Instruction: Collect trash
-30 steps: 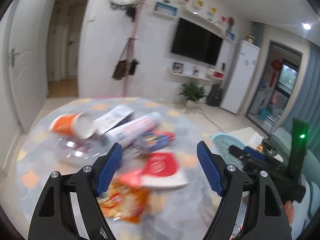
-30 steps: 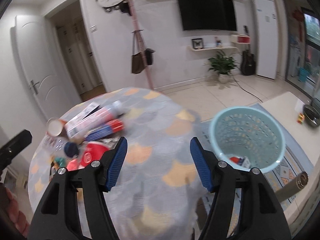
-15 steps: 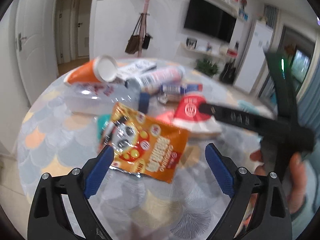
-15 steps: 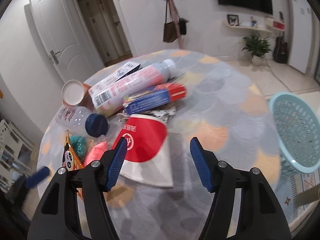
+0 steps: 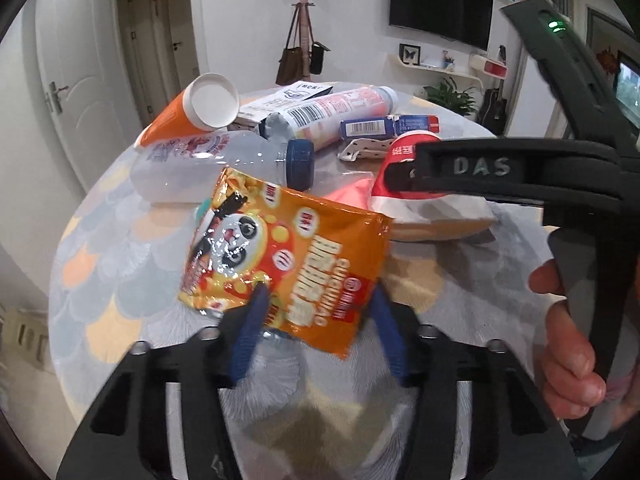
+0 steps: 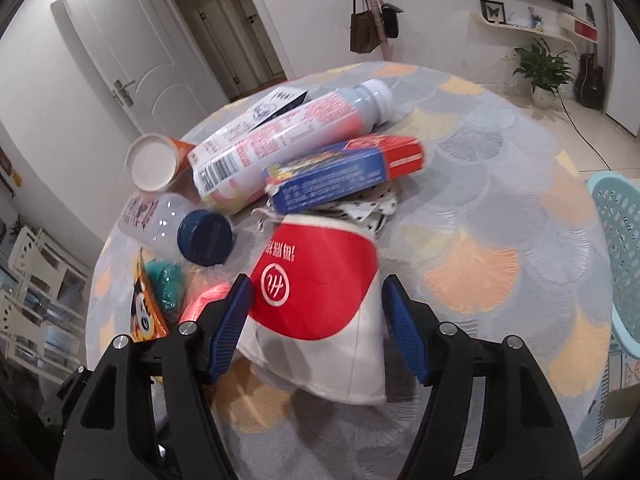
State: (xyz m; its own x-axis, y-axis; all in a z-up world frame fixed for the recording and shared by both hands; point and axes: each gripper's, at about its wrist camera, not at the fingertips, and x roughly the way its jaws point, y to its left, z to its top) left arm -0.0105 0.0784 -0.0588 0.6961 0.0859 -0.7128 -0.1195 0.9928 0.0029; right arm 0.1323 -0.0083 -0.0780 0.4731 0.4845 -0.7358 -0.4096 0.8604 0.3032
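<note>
Trash lies heaped on a round table (image 5: 112, 280). My left gripper (image 5: 318, 300) is open, its blue fingers around the near edge of an orange snack packet (image 5: 288, 264); whether the pads touch it is unclear. My right gripper (image 6: 316, 292) is open, with a flattened red-and-white paper cup (image 6: 316, 284) between its fingers. That cup also shows in the left wrist view (image 5: 416, 204) under the right gripper's body. Behind lie a clear bottle with a blue cap (image 6: 204, 236), a pink-labelled bottle (image 6: 288, 132), a blue-and-red box (image 6: 344, 172) and an orange cup (image 5: 188, 116).
A light-blue plastic basket (image 6: 620, 240) stands on the floor off the table's right edge. A teal wad (image 6: 166, 284) and a pink scrap (image 6: 200, 300) lie beside the snack packet. A white door and a coat rack stand behind the table.
Both grippers have moved forward and down to the heap. The left gripper's fingers have narrowed around the snack packet's near edge. The right gripper now straddles the red-and-white cup.
</note>
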